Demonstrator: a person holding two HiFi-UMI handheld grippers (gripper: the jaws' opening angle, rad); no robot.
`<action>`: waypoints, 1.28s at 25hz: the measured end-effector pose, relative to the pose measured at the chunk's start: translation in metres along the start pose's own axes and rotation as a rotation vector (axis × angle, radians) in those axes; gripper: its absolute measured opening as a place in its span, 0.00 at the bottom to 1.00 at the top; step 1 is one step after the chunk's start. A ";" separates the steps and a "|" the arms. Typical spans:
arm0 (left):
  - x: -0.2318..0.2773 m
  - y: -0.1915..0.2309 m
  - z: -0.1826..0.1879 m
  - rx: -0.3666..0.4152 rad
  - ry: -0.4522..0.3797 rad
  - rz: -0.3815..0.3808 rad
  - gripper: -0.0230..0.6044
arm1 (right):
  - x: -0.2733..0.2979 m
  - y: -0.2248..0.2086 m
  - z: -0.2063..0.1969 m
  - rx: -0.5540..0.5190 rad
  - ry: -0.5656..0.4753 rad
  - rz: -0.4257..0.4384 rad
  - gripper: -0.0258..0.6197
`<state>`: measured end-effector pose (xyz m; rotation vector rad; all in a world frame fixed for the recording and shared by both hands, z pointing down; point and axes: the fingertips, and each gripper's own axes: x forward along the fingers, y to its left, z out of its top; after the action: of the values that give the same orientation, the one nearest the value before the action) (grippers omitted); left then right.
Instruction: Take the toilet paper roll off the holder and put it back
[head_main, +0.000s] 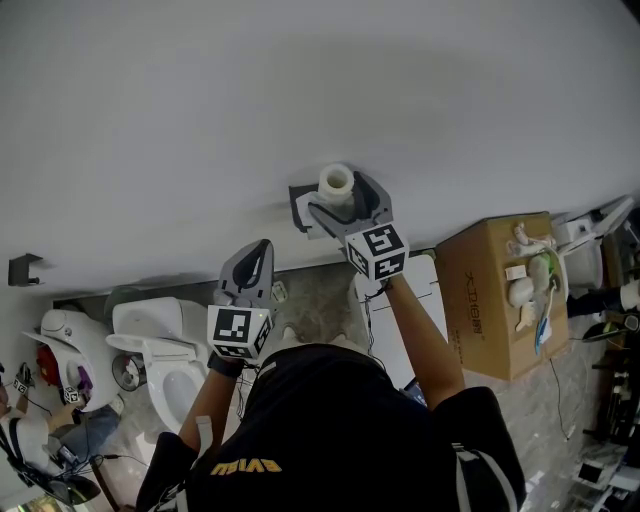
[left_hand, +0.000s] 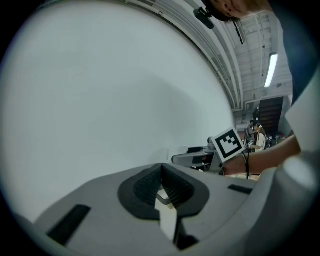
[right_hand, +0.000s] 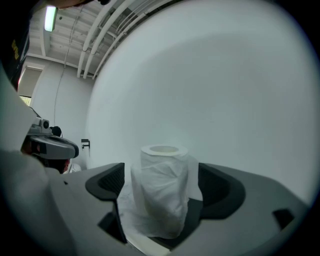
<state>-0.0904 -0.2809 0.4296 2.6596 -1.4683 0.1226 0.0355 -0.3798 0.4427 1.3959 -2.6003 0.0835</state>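
Observation:
A white toilet paper roll (head_main: 337, 182) (right_hand: 161, 185) stands upright against the pale wall at a dark holder (head_main: 299, 207), a loose sheet draped round its base. My right gripper (head_main: 343, 200) (right_hand: 160, 182) is open wide around the roll, with a gap between each pad and the paper. My left gripper (head_main: 261, 252) (left_hand: 161, 184) is held lower and to the left, away from the wall; its jaws are shut with nothing gripped. In the left gripper view, the right gripper's marker cube (left_hand: 229, 144) shows off to the right.
A cardboard box (head_main: 497, 300) with small items on top stands at the right. White toilets (head_main: 160, 345) line the floor at lower left. A second dark bracket (head_main: 22, 268) is on the wall far left. Another person (head_main: 40, 440) sits at the lower left corner.

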 end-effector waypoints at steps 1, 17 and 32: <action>-0.001 0.000 0.000 -0.002 -0.001 -0.001 0.05 | -0.002 0.000 0.000 -0.002 0.001 -0.004 0.75; -0.030 0.016 -0.041 -0.070 0.035 -0.050 0.05 | -0.053 0.018 -0.004 -0.023 0.019 -0.150 0.74; -0.130 -0.033 -0.029 -0.082 -0.038 0.174 0.05 | -0.182 0.053 -0.015 -0.021 -0.021 -0.100 0.74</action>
<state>-0.1324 -0.1504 0.4410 2.4812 -1.6778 0.0242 0.0916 -0.1984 0.4248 1.5247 -2.5353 0.0271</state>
